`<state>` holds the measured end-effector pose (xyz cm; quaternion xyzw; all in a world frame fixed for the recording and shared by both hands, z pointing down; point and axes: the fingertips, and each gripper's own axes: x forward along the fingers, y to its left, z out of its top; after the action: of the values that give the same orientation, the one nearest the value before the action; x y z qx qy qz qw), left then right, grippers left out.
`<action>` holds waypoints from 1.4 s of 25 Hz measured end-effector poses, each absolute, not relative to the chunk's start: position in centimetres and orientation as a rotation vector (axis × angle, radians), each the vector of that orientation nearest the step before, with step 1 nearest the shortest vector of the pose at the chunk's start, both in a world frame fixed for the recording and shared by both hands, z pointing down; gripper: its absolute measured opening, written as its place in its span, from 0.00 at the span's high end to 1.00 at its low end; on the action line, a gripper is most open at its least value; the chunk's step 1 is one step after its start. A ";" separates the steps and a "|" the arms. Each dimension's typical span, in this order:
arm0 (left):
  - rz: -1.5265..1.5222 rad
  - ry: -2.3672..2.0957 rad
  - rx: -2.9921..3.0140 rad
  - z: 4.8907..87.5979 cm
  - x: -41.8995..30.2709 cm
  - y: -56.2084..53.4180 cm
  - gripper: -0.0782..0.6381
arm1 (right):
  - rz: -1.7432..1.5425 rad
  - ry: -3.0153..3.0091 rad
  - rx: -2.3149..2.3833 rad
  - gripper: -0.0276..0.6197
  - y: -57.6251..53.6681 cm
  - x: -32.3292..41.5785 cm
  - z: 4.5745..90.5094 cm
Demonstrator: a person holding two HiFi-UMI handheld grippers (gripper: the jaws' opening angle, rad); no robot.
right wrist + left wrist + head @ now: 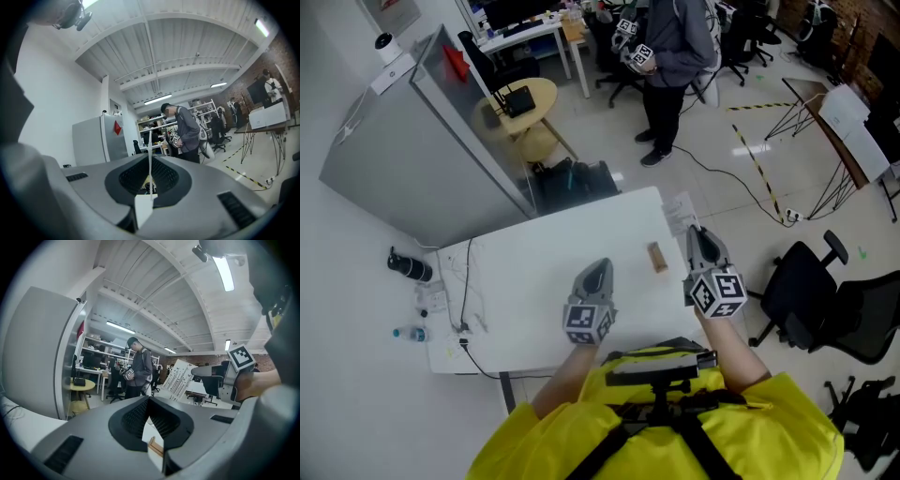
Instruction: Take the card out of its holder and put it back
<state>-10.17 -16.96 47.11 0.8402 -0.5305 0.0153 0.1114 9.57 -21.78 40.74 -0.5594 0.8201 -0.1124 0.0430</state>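
A small wooden card holder (657, 257) lies on the white table (544, 281), between my two grippers. My right gripper (695, 234) is just right of the holder and shut on a thin white card (678, 211), which sticks out past the fingertips toward the table's far right corner. In the right gripper view the card (150, 154) shows edge-on, pinched between the pads. My left gripper (598, 268) hovers left of the holder, shut with nothing in it. In the left gripper view the holder (157, 446) shows below the closed pads.
A cable (469, 286) trails over the table's left side. A black office chair (825, 295) stands right of the table. A grey cabinet (412, 141) and a round yellow table (517, 103) lie beyond. A person (671, 56) stands farther back.
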 end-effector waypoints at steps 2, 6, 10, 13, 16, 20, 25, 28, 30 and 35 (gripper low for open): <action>0.041 -1.558 2.460 47.2 -10.4 -17.1 0.89 | -0.355 2.515 -1.710 0.92 -21.9 9.2 41.0; 0.071 -1.554 2.451 47.6 -9.8 -17.3 0.89 | -0.393 2.538 -1.709 0.92 -22.2 9.3 42.4; 0.131 -1.538 2.431 48.8 -9.5 -17.4 0.89 | -0.463 2.596 -1.727 0.92 -23.0 9.2 46.7; 0.143 -1.535 2.407 49.8 -9.5 -17.2 0.89 | -0.544 2.626 -1.755 0.92 -23.8 9.6 51.4; 0.179 -1.517 2.374 51.6 -9.6 -17.0 0.89 | -0.611 2.657 -1.787 0.92 -24.7 9.6 56.1; 0.213 -1.488 2.341 53.6 -9.2 -16.6 0.89 | -0.716 2.676 -1.802 0.92 -24.9 9.5 61.1; 0.240 -1.485 2.307 54.4 -8.5 -16.3 0.89 | -0.811 2.663 -1.807 0.92 -24.1 9.6 63.8; 0.258 -1.486 2.286 55.0 -8.5 -16.1 0.89 | -0.801 2.664 -1.795 0.92 -24.0 9.5 64.2; 0.256 -1.501 2.287 54.9 -8.5 -16.1 0.89 | -0.785 2.685 -1.789 0.92 -23.8 9.5 64.1; 0.264 -1.520 2.261 55.4 -8.8 -15.7 0.89 | -0.797 2.672 -1.795 0.92 -23.4 10.4 64.4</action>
<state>-8.77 -15.69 55.44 0.8092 -0.5441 0.0946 0.2006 10.36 -23.42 64.42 -0.5392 0.8027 -0.2394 -0.0871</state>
